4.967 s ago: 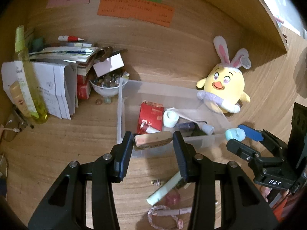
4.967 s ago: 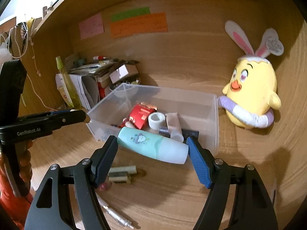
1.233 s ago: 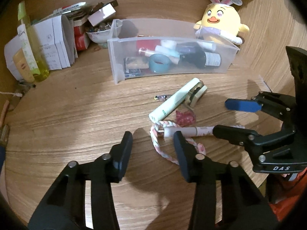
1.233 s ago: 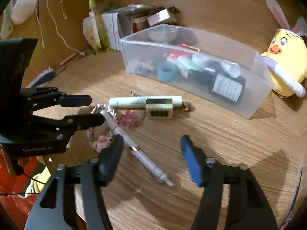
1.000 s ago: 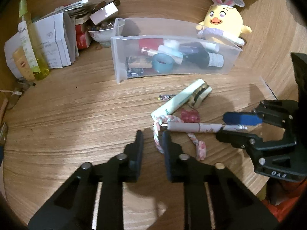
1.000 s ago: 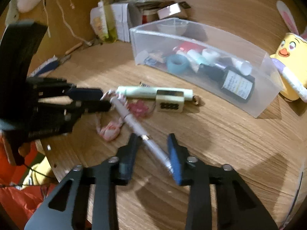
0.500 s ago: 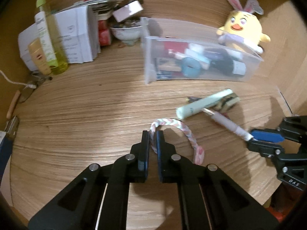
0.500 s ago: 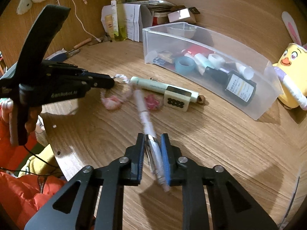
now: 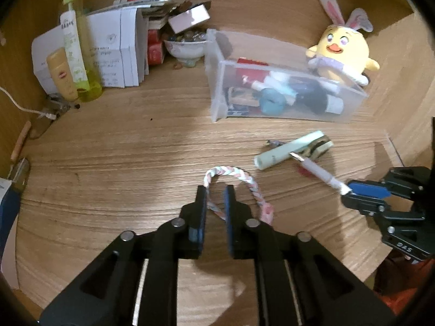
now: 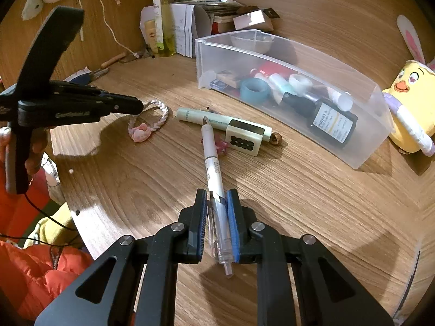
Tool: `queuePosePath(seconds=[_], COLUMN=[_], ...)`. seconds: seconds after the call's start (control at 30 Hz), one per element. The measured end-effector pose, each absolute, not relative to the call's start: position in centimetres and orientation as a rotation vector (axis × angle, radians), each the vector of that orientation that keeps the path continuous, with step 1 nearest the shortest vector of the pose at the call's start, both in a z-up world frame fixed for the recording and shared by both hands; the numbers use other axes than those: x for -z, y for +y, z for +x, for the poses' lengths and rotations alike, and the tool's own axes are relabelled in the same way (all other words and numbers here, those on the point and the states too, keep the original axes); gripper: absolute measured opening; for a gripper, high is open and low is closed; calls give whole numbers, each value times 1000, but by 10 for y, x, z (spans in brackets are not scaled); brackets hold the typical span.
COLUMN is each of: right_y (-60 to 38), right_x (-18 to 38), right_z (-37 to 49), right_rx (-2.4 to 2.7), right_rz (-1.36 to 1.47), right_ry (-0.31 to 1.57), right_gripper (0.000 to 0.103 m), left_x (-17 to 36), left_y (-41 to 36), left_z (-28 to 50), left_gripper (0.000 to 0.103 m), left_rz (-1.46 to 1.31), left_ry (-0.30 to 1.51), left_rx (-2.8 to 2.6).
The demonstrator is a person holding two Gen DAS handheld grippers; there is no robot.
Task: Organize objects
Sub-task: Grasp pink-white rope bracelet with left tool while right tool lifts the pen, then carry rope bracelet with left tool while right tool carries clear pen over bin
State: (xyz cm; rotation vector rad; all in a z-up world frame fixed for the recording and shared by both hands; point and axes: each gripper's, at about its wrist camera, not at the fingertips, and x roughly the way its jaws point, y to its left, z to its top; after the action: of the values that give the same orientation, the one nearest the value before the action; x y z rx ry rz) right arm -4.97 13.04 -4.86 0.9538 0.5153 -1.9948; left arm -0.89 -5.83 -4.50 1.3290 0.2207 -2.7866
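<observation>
The left gripper (image 9: 214, 199) has its fingers clamped on a braided bracelet (image 9: 246, 180) looping ahead of them. The right gripper (image 10: 216, 203) pinches a pen (image 10: 213, 163) pointing forward over the worktop (image 10: 299, 190). Beyond lies a clear bin (image 10: 364, 114).

Warm, fairly dim indoor light falls from above onto the wooden desk (image 9: 114, 146), leaving a pale glare patch just in front of the clear plastic bin (image 9: 274, 114) and dark gripper shadows nearer the camera. Both fisheye views bend the desk into a bowl, with black vignetted corners. The left wrist view is soft and slightly motion-blurred; the right wrist view is sharper around the bin (image 10: 361, 146).
</observation>
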Motion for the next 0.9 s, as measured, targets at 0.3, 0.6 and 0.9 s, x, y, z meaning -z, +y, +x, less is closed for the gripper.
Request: queuePosePath(seconds=[0.3,0.6,0.9], right_y=[127,124,124], right_x=[52,53,50], right_z=[-53,-52,-51], right_rx=[1998,2007,2013], right_rz=[980,964,956], right_ry=[491,496,437], right_gripper=[14,15,13], left_x=[42,49,58], left_y=[-44,-18,-14], left_z=[5,0,-5], left_gripper=[36,36,11], left_rz=[1341,1383,1383], left_ry=[188,81,62], left_rx=[2840,2883,2916])
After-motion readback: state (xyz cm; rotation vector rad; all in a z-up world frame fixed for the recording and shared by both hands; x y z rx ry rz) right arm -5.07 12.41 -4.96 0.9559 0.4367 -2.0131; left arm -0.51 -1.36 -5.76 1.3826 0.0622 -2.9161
